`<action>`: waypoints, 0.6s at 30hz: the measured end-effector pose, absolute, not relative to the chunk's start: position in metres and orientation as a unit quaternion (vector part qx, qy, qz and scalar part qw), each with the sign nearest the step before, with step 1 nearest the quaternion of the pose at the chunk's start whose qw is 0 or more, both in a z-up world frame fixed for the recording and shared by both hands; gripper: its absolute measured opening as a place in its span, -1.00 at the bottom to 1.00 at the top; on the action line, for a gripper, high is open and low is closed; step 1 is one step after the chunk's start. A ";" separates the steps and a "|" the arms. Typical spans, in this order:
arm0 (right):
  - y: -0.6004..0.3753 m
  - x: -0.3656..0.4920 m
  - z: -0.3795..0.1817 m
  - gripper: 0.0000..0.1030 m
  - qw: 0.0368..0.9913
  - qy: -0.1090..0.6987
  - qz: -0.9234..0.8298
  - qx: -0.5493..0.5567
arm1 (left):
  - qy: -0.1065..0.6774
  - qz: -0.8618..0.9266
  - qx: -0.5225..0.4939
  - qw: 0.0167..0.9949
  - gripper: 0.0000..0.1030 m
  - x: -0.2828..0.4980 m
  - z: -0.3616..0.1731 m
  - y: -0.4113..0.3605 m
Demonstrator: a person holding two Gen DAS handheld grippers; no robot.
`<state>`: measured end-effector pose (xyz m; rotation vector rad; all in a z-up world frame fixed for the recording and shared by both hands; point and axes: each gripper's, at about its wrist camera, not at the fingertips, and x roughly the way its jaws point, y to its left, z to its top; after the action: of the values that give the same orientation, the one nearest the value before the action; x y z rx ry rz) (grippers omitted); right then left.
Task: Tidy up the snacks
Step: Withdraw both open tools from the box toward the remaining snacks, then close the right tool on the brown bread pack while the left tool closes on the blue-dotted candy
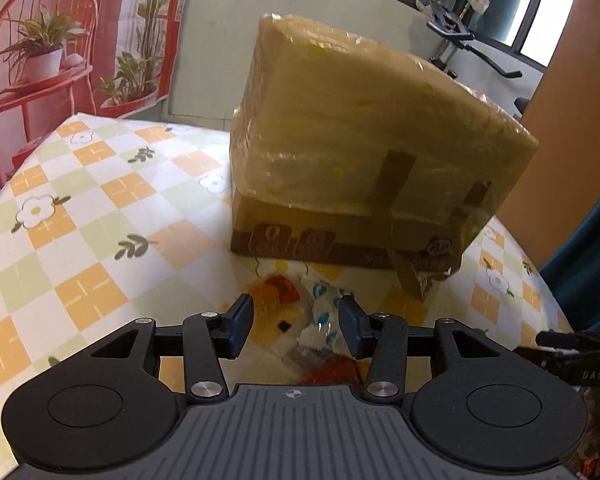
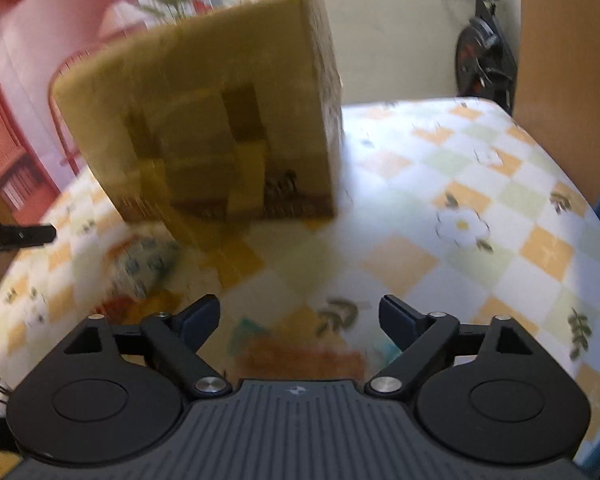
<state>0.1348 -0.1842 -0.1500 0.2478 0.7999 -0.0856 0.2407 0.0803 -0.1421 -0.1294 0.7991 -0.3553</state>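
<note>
1. The cardboard box (image 1: 364, 148), wrapped in shiny tape, stands on the table (image 1: 80, 216) with the checked flower cloth.
2. The left gripper (image 1: 296, 326) is part way apart, just in front of the box. A clear snack packet (image 1: 320, 316) lies between its fingers; I cannot tell if they pinch it.
3. The right gripper (image 2: 300, 322) is spread wide, in front of the box and to its right. An orange snack packet (image 2: 300, 354) lies blurry under it, with no pad touching it.
</note>
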 end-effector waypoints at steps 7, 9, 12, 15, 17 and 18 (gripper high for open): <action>-0.177 0.125 -0.170 0.98 0.892 0.433 -0.067 0.112 | 0.407 -0.169 -0.079 0.894 -0.03 0.232 -0.157 0.074; -0.176 0.126 -0.172 1.00 0.888 0.439 -0.070 0.116 | 0.412 -0.169 -0.078 0.892 -0.03 0.229 -0.161 0.071; -0.171 0.130 -0.177 1.00 0.881 0.454 -0.066 0.111 | 0.418 -0.169 -0.079 0.889 -0.03 0.227 -0.164 0.071; -0.169 0.133 -0.184 0.99 0.878 0.462 -0.056 0.113 | 0.422 -0.165 -0.081 0.888 -0.03 0.225 -0.168 0.071; -0.165 0.135 -0.186 0.91 0.878 0.464 -0.057 0.100 | 0.425 -0.164 -0.081 0.886 -0.03 0.224 -0.171 0.070; -0.163 0.135 -0.186 0.89 0.880 0.462 -0.058 0.092 | 0.427 -0.164 -0.082 0.885 -0.03 0.224 -0.172 0.069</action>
<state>0.1347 -0.1626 -0.1862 0.1919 0.9622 -0.1201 0.2240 0.0691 -0.1719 -0.1710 0.8882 -0.3408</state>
